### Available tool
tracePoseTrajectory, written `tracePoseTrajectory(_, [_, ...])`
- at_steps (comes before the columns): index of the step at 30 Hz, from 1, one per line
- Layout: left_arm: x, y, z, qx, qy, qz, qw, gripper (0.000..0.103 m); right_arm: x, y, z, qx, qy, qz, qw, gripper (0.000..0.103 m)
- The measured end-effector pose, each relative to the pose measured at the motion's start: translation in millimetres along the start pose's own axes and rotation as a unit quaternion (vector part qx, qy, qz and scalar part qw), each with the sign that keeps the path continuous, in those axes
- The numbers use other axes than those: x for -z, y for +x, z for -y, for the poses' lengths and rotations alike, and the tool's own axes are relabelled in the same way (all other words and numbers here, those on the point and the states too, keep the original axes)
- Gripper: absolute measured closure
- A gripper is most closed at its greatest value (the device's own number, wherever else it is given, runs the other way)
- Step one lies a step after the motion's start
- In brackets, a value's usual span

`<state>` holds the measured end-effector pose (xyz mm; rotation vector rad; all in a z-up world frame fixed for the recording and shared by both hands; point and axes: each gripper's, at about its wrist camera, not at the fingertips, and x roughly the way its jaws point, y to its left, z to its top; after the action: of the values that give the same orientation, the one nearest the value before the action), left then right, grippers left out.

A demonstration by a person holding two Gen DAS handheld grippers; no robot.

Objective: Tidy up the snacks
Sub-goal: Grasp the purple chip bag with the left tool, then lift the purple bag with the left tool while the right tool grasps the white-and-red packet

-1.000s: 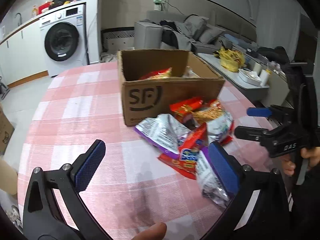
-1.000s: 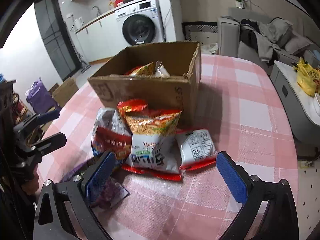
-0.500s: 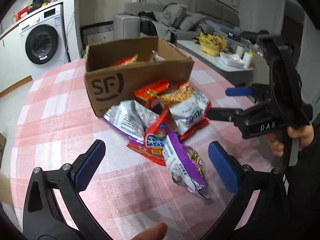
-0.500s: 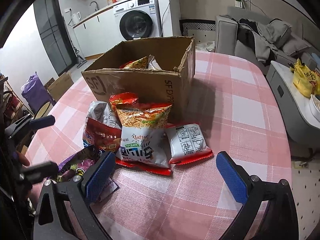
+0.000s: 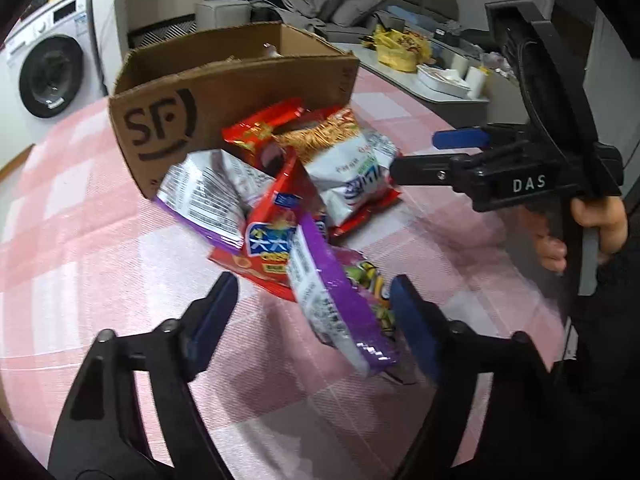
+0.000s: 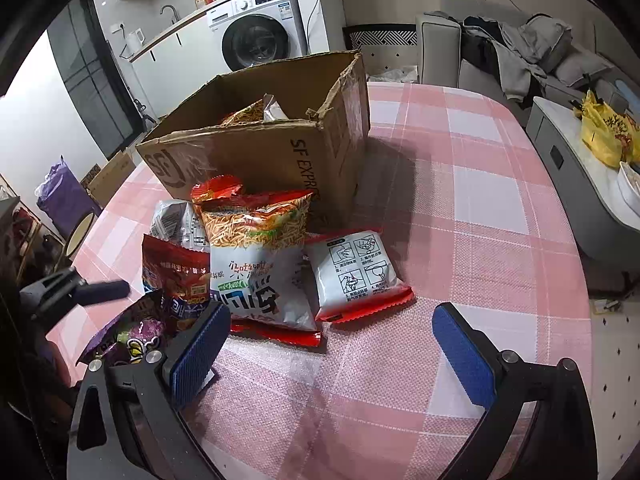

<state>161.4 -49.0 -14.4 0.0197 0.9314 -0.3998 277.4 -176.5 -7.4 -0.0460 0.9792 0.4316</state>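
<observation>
Pink-and-white checked cloth [image 6: 480, 184] covers the table, with a washing machine [image 6: 256, 40] and a grey sofa [image 6: 520, 44] behind. Nearest the left wrist camera, the left gripper [image 5: 312, 312] straddles a purple snack bag [image 5: 340, 312]; its jaws have just been closing, and the bag lies between them, close to the right-hand pad, though neither pad clearly presses on it, so the bag is not yet gripped. The right gripper [image 6: 324, 340] hangs released over bare cloth, just in front of a white-and-red noodle packet [image 6: 360, 272]. Beyond lies the rest of the pile: a large noodle-snack bag [image 6: 256, 256], a red bag [image 6: 176, 268] and a silver-and-purple bag [image 5: 212, 196], all resting against the cardboard box [image 6: 256, 152], which already holds a few packets. The purple bag sits off-centre and tilted on its edge, so the jaws may catch only a crinkled corner and let it slip, or drag the red bag it leans on. Compared with a second ago, the left gripper is lower and nearer the pile, now framing the purple bag with narrower jaws; the right gripper's view is nearly unchanged.
</observation>
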Motion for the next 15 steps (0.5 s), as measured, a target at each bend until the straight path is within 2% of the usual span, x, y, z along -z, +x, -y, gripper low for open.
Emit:
tracePoseTrajectory(2, [2, 4, 3, 0.007, 0.009, -0.007, 0.9999, 0.042, 0, 1, 0, -0.003, 0.000, 0.001, 1.000, 0.000])
tracePoseTrajectory(3, [4, 5, 4, 0.008, 0.013, -0.009, 0.9998, 0.056, 0, 2, 0, -0.004, 0.000, 0.000, 1.000, 0.000])
tracePoseTrajectory(6, [5, 5, 6, 0.022, 0.016, -0.003, 0.9996, 0.067, 1, 4, 0, -0.001, -0.002, -0.002, 1.000, 0.000])
tracePoseTrajectory(10, [3, -7, 7, 0.023, 0.022, 0.017, 0.9993, 0.068, 1, 5, 4, -0.001, 0.007, 0.003, 1.000, 0.000])
tracePoseTrajectory(15, [-4, -24, -7, 0.013, -0.006, 0.051, 0.9986, 0.068, 2, 11, 10, 0.025, 0.015, -0.002, 1.000, 0.000])
